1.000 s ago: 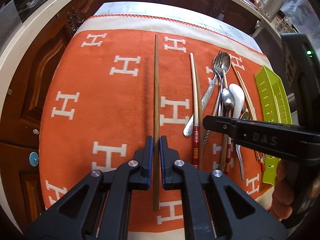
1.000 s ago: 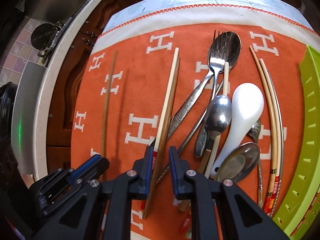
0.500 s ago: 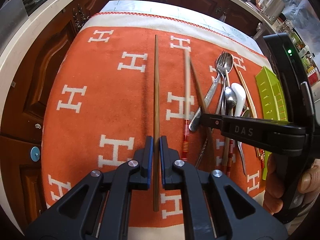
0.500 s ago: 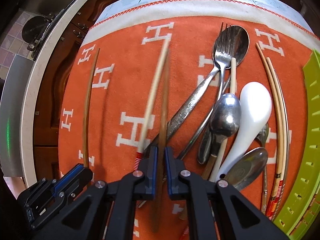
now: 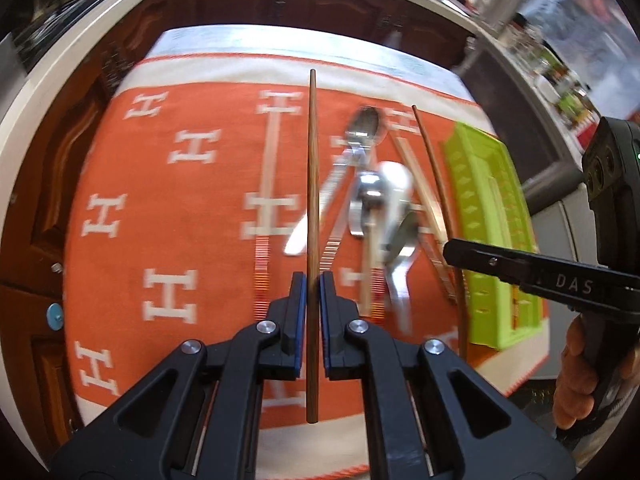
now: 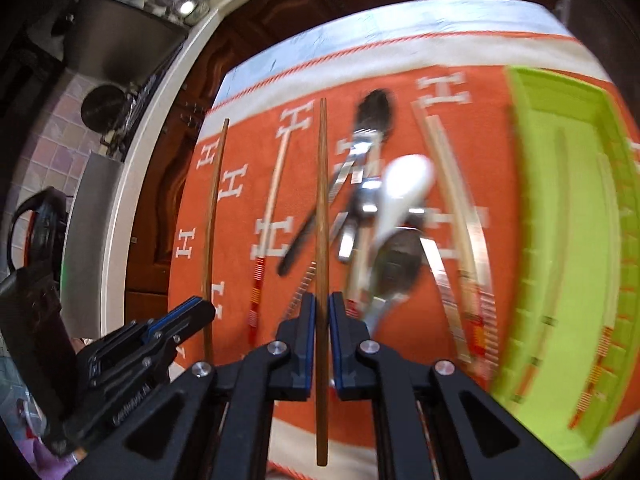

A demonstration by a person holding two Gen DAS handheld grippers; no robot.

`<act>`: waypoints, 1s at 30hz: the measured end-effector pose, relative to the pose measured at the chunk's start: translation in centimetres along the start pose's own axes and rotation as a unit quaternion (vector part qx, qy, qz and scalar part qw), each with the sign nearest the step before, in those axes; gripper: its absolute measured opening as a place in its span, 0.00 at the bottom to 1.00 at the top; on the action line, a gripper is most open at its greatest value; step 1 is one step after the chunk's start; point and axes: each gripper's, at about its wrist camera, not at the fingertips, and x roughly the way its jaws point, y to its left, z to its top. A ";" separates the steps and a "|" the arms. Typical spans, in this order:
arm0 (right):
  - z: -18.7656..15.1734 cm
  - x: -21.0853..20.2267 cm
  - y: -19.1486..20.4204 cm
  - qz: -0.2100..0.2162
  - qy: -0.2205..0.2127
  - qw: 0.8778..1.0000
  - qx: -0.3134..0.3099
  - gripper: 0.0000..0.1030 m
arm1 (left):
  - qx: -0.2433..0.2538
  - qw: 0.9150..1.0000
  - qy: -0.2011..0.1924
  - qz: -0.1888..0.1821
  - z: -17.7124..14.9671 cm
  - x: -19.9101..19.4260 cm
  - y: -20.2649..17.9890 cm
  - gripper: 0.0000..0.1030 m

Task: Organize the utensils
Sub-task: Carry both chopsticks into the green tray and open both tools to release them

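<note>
My left gripper is shut on a brown wooden chopstick and holds it above the orange cloth. My right gripper is shut on a second brown chopstick, also lifted. In the left wrist view that second chopstick shows beside the right gripper's arm. A light chopstick with a red striped end lies on the cloth. A pile of metal spoons, a fork and a white ceramic spoon lies in the middle, blurred. A green tray holds chopsticks at the right.
Two more light chopsticks lie between the pile and the tray. The cloth covers a table with dark wooden cabinets and a pale counter edge around it. A hand grips the right tool.
Both grippers have lifted and swung to the right toward the green tray, each carrying its brown chopstick. The light chopstick has stayed behind on the cloth.
</note>
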 end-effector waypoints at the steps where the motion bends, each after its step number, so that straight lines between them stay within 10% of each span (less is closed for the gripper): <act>1: -0.3 -1.3 -1.1 -0.003 -0.007 1.000 0.005 0.06 | 0.009 1.000 0.002 -0.008 0.0 -0.1 -1.3 0.04; 17: -0.3 -7.0 -13.7 -0.120 -0.048 0.989 0.070 0.07 | 0.093 0.993 0.041 -0.062 3.4 5.7 -19.6 0.04; 23: 0.1 -7.6 -14.9 -0.125 -0.060 0.988 0.070 0.16 | 0.075 0.992 0.071 -0.068 3.3 8.6 -20.5 0.08; 30: -0.8 -8.0 -15.3 -0.114 -0.071 0.989 0.069 0.20 | 0.067 0.995 0.057 -0.044 2.4 8.4 -19.5 0.35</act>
